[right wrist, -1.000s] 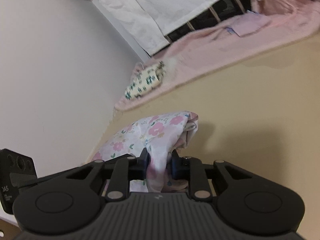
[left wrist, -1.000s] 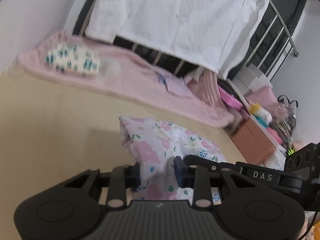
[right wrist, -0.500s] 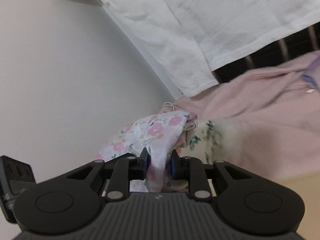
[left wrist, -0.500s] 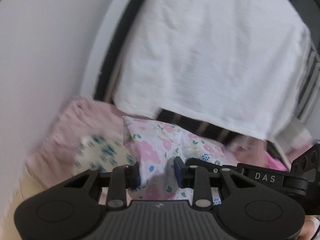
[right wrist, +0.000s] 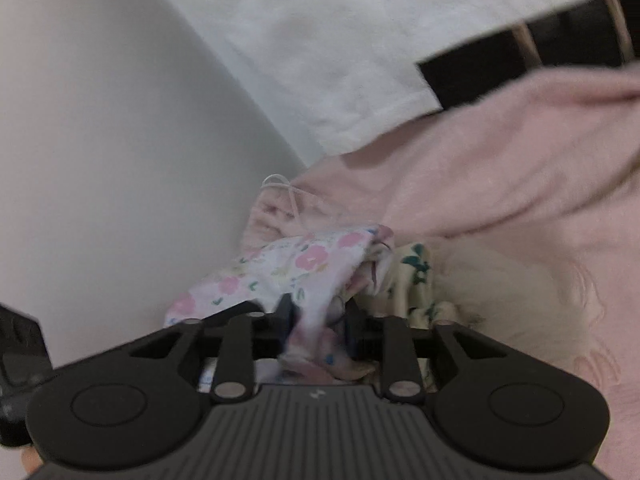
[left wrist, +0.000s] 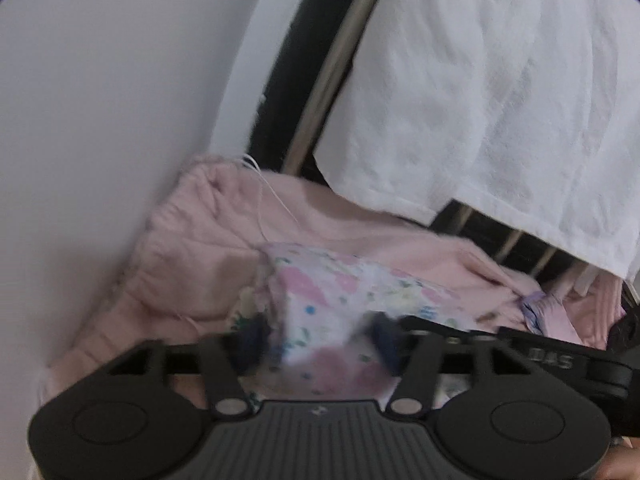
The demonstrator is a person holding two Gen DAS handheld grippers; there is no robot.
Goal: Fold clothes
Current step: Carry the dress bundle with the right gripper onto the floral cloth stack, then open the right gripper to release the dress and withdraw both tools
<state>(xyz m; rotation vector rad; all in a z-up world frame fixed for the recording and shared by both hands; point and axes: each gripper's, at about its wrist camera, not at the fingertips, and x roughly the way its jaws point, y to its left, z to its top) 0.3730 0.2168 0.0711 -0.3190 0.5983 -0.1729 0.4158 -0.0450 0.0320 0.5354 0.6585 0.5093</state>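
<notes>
- Floral garment [left wrist: 320, 312], folded, hangs over the pink blanket [left wrist: 200, 240] by the wall.
- Left gripper [left wrist: 318, 338] fingers look spread, likely letting go.
- Right gripper [right wrist: 318, 316] fingers clench its edge, steadying placement.

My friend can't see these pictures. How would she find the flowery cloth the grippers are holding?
Find the big white sheet hanging by the wall, then the fuzzy pink blanket below it. In front of the blanket, the flowery cloth is pinched by the right gripper and sits between the left gripper's fingers. Its flowers are pink on white; the cream cloth beside it has dark green prints.
</notes>
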